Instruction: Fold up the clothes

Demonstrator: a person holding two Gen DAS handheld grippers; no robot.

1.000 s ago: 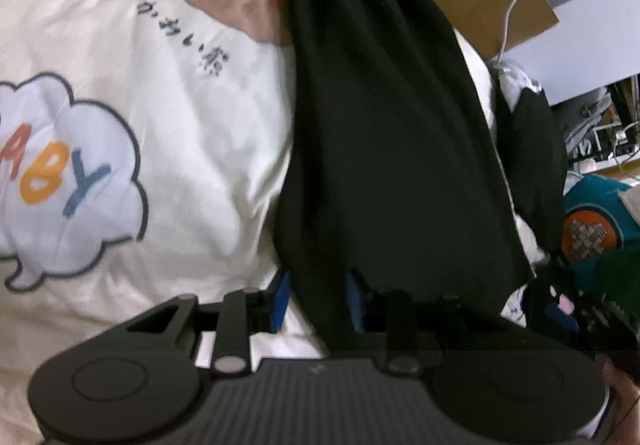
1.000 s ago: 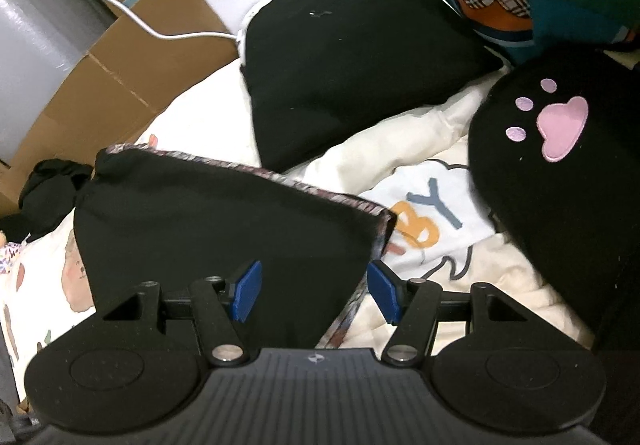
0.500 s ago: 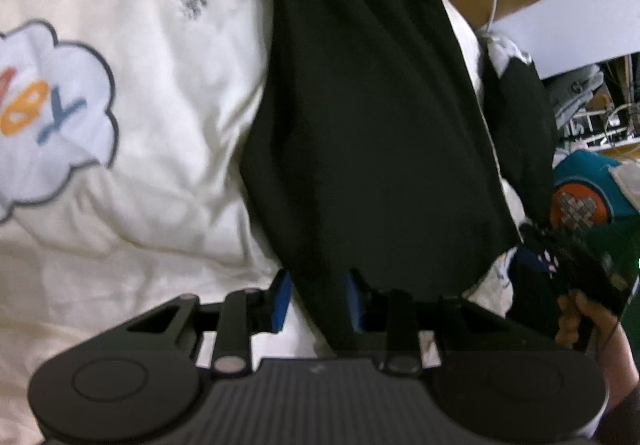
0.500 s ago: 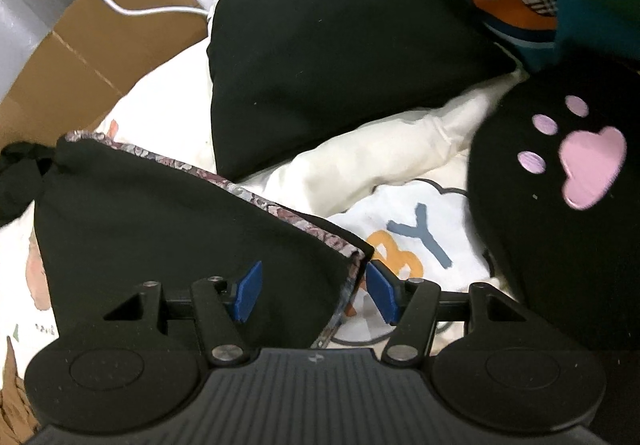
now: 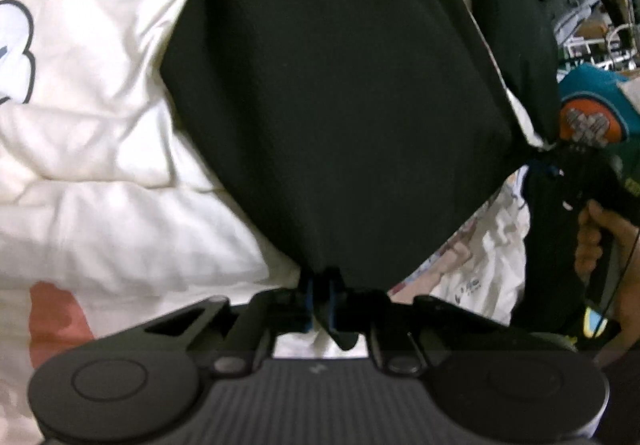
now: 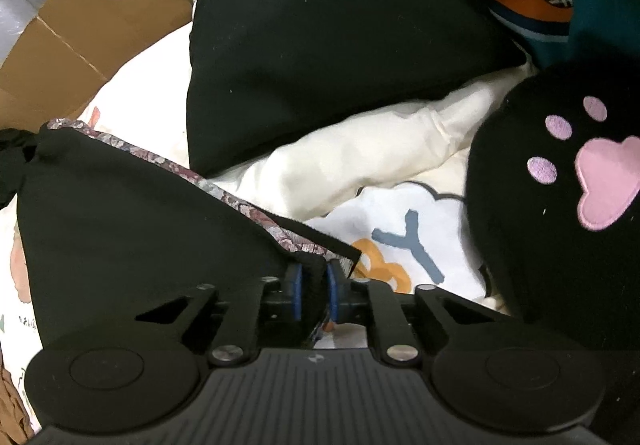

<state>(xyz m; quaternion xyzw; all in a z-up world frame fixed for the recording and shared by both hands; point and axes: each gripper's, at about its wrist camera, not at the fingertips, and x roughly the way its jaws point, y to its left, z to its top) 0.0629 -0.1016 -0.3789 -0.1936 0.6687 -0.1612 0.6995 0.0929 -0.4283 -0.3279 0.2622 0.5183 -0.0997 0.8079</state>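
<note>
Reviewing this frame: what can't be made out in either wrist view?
- Left view: what kind of garment this is; only a black panel shows, its top cut by the frame edge.
- Left view: right tongs, small and blurred at the fabric's far corner.
- Right view: fabric inside the right tongs, hidden by the pads.
- Right view: quilt print, covered by the clothes.
</note>
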